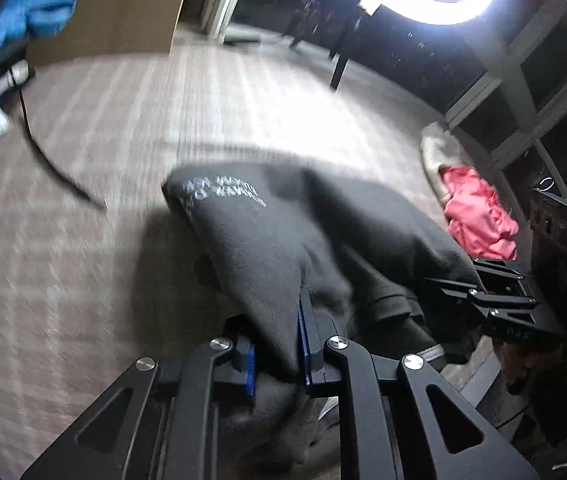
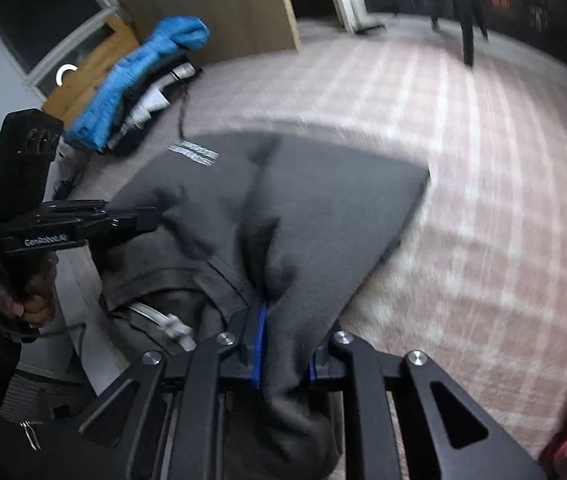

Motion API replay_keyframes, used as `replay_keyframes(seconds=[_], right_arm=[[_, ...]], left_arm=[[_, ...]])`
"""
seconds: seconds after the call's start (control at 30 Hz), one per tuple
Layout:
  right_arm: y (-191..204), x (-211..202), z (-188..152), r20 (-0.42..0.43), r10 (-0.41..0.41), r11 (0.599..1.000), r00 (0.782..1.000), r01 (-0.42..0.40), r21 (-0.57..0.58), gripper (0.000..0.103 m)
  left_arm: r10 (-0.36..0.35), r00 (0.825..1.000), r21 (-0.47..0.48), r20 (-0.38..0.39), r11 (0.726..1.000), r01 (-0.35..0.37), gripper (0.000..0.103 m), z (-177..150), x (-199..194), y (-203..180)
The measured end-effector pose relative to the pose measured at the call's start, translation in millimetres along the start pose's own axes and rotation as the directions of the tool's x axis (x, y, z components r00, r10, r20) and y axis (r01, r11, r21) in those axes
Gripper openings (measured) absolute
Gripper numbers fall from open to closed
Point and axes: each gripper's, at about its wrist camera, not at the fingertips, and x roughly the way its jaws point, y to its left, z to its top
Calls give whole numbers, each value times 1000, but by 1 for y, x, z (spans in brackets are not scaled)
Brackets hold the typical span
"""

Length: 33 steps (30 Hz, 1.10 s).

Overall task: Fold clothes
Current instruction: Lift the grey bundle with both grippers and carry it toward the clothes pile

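Two grippers grip one dark garment (image 1: 267,248) and hold it lifted above the carpet (image 1: 83,280). Left gripper (image 1: 277,344): blue pads pinched on a fold of the cloth, which bunches down between the fingers (image 1: 303,336). Right gripper (image 2: 285,344): same state, fingers (image 2: 260,340) clamped on a thick bunch of fabric that hangs below them.

Garment spreads forward from both grips, sagging in the middle; pale printed lettering (image 1: 223,194) near its far edge (unreadable, blurred). Striped mark (image 2: 193,153) shows in the right view, plus a white zipper (image 2: 167,322) low on the left side.

Both views are motion-blurred, the carpet most of all.

Right view: a hand (image 2: 29,300) grasps the left gripper's handle at the left edge. Left view: the right gripper shows at the right edge, touching the cloth.

Blue cloth (image 2: 139,76) lies on a pile at the carpet's far left. Pink cloth (image 1: 479,212) lies at the right, beside the windows (image 1: 543,92).
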Motion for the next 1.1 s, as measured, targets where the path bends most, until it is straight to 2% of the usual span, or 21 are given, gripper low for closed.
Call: replay_keyframes(seconds=[0.23, 0.43, 0.63, 0.83, 0.97, 1.1], right_arm=[[46, -33, 48, 126, 19, 997, 992, -10, -73, 14], [102, -43, 94, 221, 49, 992, 974, -22, -124, 14], [185, -36, 146, 319, 42, 984, 947, 16, -177, 14], [271, -15, 203, 412, 44, 980, 910, 40, -193, 14], [321, 12, 241, 439, 54, 976, 897, 45, -213, 14], [353, 49, 284, 444, 53, 974, 895, 51, -219, 14]], left_arm=[[65, 991, 51, 114, 996, -71, 14, 29, -65, -1], [84, 975, 65, 205, 993, -99, 14, 47, -128, 41], [69, 955, 105, 288, 989, -103, 14, 71, -199, 103], [60, 937, 145, 343, 983, -116, 14, 106, -278, 184], [84, 927, 146, 366, 978, -147, 14, 132, -315, 237], [116, 921, 142, 373, 973, -180, 14, 157, -335, 282]])
